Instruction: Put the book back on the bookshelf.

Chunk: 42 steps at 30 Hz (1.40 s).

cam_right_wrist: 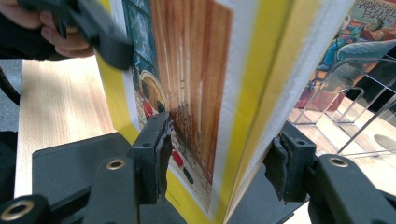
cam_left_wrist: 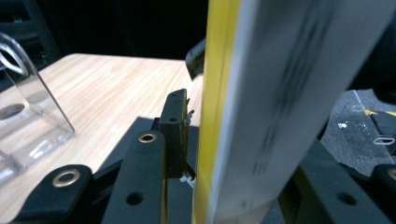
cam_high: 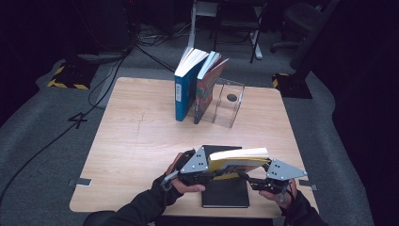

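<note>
left hand-held gripper (cam_high: 207,173) sits at the near-left end of the yellow book (cam_high: 237,159); in the left gripper view the book runs up between its jaws, left pad looks just off the cover w/ a thin gap, right pad hidden, so it reads as parted around the book, not clamping. right hand-held gripper (cam_high: 256,181) is at the near-right end, jaws spread either side of the same book in the right gripper view, both pads seem a hair clear of the covers, grip not certain. book is raised on edge btw the two, long axis left-right across the bench (cam_high: 136,141), just above a black book (cam_high: 226,190) lying flat at the near edge. both hands equally close, one per end. far side: blue book (cam_high: 184,92) and red book (cam_high: 207,92) lean upright beside a clear acrylic stand (cam_high: 228,106), straight away from the held book. cover art is a coloured illustration, writing too blurred to read; white spine label on the blue book illegible.
</note>
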Available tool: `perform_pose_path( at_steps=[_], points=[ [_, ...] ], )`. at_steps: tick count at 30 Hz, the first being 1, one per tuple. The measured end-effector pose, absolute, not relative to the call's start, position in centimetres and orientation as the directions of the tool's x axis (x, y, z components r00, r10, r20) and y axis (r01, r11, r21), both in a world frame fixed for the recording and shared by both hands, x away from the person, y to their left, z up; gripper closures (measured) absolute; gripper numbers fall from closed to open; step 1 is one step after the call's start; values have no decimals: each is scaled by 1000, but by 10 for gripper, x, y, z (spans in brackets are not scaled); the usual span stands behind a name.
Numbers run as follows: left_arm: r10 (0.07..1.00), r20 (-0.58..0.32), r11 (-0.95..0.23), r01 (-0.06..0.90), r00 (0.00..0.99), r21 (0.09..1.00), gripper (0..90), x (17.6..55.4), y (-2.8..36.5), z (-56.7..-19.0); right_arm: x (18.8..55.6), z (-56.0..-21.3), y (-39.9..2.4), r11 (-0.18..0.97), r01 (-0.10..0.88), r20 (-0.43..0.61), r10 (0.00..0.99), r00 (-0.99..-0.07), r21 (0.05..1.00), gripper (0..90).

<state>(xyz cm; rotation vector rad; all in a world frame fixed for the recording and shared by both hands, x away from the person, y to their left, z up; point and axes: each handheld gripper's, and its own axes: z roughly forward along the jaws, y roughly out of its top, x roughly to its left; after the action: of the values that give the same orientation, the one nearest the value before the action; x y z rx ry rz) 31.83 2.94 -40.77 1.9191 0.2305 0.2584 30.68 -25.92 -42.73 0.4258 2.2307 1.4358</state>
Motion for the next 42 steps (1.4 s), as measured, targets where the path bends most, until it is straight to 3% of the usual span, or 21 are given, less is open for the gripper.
perform_pose_path(
  at_steps=[6,12,15,21,34,42],
  points=[
    [268,68,-313,21,961,949,604,320,24,-391,307,-427,-258,409,18,-202,488,-849,912,454],
    [259,76,-310,8,963,951,659,323,17,-378,307,-426,-259,412,11,-220,508,-833,911,435],
    [282,76,-309,16,956,951,730,327,14,-372,308,-425,-263,407,18,-214,518,-828,913,410],
    [308,72,-321,32,949,946,745,334,15,-370,315,-428,-274,392,62,-177,542,-821,918,385],
    [440,89,-278,41,894,960,748,362,27,-350,325,-435,-290,379,104,-186,653,-735,920,386],
    [530,106,-266,47,841,963,748,379,43,-343,336,-445,-291,424,198,-160,672,-723,884,340]
  ],
)
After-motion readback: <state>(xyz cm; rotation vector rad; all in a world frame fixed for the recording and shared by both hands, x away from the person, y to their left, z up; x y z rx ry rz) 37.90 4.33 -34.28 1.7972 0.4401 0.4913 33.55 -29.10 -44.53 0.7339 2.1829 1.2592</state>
